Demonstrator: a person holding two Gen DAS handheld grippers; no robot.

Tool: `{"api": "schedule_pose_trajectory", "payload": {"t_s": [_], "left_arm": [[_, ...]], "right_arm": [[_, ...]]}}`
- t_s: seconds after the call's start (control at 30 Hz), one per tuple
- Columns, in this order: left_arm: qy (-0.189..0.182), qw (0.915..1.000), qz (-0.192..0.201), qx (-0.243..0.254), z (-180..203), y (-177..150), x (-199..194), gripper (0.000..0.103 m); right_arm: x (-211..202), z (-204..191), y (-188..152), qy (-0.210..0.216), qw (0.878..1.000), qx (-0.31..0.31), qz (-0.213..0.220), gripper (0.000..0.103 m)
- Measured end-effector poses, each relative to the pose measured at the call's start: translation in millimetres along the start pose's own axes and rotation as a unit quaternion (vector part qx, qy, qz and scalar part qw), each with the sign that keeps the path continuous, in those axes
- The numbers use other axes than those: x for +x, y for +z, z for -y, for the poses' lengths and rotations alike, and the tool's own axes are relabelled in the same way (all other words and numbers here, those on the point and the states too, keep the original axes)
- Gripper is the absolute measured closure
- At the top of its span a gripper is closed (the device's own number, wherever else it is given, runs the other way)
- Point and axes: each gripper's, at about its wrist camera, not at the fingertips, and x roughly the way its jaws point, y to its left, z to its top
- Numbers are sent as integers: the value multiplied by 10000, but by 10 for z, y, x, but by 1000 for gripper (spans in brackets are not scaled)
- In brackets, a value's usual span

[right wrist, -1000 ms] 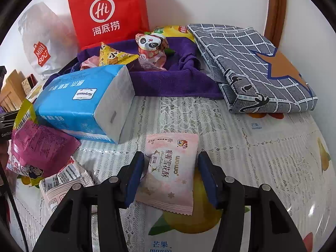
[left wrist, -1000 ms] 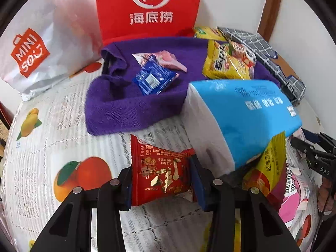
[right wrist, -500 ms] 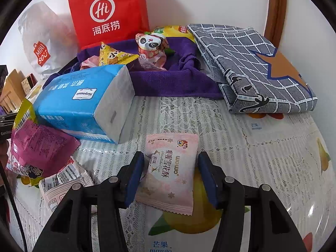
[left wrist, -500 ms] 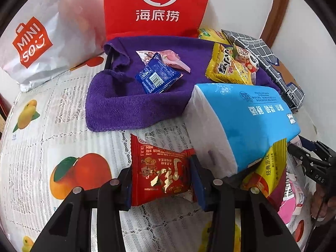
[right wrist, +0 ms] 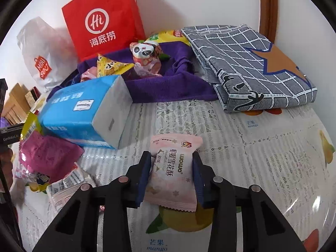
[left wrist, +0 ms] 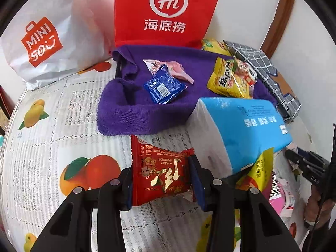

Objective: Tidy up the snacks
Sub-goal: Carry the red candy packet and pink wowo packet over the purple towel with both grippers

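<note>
My left gripper (left wrist: 160, 168) is shut on a red snack packet (left wrist: 161, 180), held just above the fruit-print tablecloth (left wrist: 42, 142) in front of a purple towel (left wrist: 130, 113). On the towel lie a blue packet (left wrist: 163, 86), a pink wrapper (left wrist: 178, 71) and a yellow packet (left wrist: 229, 82). In the right wrist view my right gripper (right wrist: 171, 161) has its jaws closing on a pink snack packet (right wrist: 174, 170). Both pads press its sides and the wrapper bulges between them. A panda-print packet (right wrist: 147, 56) sits on the purple towel (right wrist: 168, 90) beyond.
A blue tissue pack (right wrist: 84, 113) lies between the two grippers, with a heap of snack packets (right wrist: 46, 157) beside it. A red paper bag (left wrist: 168, 10) and a white shopping bag (left wrist: 46, 42) stand at the wall. A folded grey checked cloth (right wrist: 252, 67) lies at the right.
The right gripper's jaws have narrowed from loosely flanking the pink packet to pinching it. The left gripper still holds the red packet and has edged a little closer to the towel.
</note>
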Motion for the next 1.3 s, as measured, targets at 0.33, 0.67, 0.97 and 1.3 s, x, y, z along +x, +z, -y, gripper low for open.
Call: {"api": "schedule_pose_trajectory", "payload": {"t_s": [0.33, 0.67, 0.97, 1.3], "left_arm": [[-118, 9996, 210, -133, -32, 18, -422, 62], [-256, 9985, 465, -134, 134, 166, -821, 62], [-326, 9970, 689, -96, 269, 427, -1076, 62], [-262, 9960, 836, -183, 323, 640, -1137, 62]], "right_arm": [[-345, -271, 102, 84, 9996, -105, 247, 67], [-581, -454, 385, 121, 9989, -87, 440, 67], [-682, -612, 824, 130, 9987, -23, 498, 67], [-732, -836, 1204, 256, 9966, -340, 701, 67]]}}
